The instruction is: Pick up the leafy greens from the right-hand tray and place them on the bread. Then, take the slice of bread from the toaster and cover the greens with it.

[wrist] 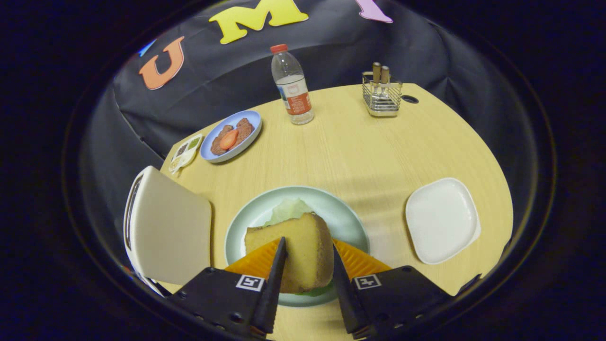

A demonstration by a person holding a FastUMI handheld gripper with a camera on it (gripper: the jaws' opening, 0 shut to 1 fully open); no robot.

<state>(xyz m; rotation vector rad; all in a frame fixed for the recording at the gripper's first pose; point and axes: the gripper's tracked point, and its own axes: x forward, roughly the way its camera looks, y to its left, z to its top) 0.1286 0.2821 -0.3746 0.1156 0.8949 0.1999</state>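
Observation:
My gripper [308,244] is shut on a thick slice of bread [296,255], with one finger against each side of it. The slice hangs over the pale green plate [345,215] just ahead of the fingers. Leafy greens [287,210] lie on the plate and peek out beyond the slice, and a green edge shows under its near end. Whatever lies beneath the greens is hidden. I cannot tell whether the slice touches the greens. The cream toaster [165,227] stands left of the plate. To the right of the plate sits the white square tray [442,220], with nothing on it.
A blue plate [232,135] with meat patties and a tomato slice sits at the back left, next to a small sauce dish [186,151]. A water bottle [292,85] and a wire rack [381,92] with utensils stand along the table's far edge.

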